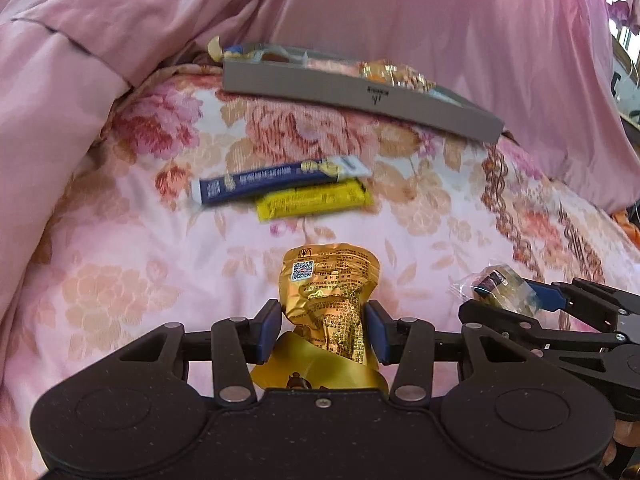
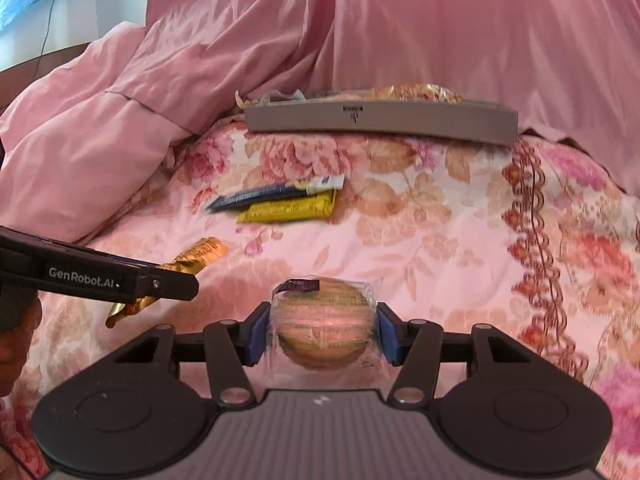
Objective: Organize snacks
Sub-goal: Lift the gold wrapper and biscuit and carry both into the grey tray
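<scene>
My left gripper (image 1: 325, 330) is shut on a crumpled gold snack packet (image 1: 330, 280), held above the floral bedspread (image 1: 140, 264); the same packet (image 2: 192, 258) shows at the left of the right wrist view. My right gripper (image 2: 323, 332) is shut on a round pastry in clear wrap (image 2: 322, 320); that pastry (image 1: 504, 288) shows at the right of the left wrist view. Farther off lie a dark blue stick packet (image 1: 276, 179) and a yellow packet (image 1: 314, 199) side by side, seen again as the blue packet (image 2: 264, 194) and the yellow packet (image 2: 288, 210). A grey tray (image 1: 360, 94) at the back holds several snacks.
The grey tray's front wall (image 2: 380, 120) faces me at the far edge of the bedspread (image 2: 460, 248). A bunched pink quilt (image 1: 60, 100) rises on the left and behind the tray. A hand (image 2: 16, 344) shows at the left edge.
</scene>
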A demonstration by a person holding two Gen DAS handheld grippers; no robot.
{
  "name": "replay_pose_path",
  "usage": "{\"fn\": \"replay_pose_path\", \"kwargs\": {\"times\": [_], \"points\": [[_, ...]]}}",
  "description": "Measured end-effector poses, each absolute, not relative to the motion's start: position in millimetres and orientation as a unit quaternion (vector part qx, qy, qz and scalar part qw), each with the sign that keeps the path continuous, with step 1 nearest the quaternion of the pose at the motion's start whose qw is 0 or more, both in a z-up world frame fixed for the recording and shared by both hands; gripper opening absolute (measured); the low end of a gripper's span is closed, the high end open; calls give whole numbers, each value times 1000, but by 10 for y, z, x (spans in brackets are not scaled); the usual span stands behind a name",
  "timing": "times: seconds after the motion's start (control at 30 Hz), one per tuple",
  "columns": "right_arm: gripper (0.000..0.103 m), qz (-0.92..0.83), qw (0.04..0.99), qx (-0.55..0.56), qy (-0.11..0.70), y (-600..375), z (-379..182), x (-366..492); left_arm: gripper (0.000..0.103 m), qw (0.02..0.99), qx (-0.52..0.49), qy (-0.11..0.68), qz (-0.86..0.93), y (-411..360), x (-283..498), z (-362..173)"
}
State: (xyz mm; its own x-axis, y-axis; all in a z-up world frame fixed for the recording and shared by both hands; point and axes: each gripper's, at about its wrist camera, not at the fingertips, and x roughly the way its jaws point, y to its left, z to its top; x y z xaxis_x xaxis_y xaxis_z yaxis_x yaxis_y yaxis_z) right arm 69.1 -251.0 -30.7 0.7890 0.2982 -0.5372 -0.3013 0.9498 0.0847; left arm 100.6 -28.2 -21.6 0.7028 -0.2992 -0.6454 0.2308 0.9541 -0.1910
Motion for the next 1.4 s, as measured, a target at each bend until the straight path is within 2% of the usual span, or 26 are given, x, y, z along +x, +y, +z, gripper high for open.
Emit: {"fn": "replay_pose_path", "kwargs": {"times": [0.4,0.73,0.97,1.27,1.4], "points": [[59,172,953,-40,244,-2650,270,1501,48,946,-54,294,-123,-415,1792,444],[59,150,964,-74,208,-2636,584,2333,49,959,-74,253,-110,-499,2830,903],[60,111,969,-55,214,-2634,642,2937,49,961,-77,247,-99,-629,3351,898],[60,78,963,-55,254,-2650,483,3181,50,957,-68,271,-79,-651,3666,643],[62,71,961,-53,263,-2659,417,3234,53,956,-66,276,-76,-649,3710,588]]}}
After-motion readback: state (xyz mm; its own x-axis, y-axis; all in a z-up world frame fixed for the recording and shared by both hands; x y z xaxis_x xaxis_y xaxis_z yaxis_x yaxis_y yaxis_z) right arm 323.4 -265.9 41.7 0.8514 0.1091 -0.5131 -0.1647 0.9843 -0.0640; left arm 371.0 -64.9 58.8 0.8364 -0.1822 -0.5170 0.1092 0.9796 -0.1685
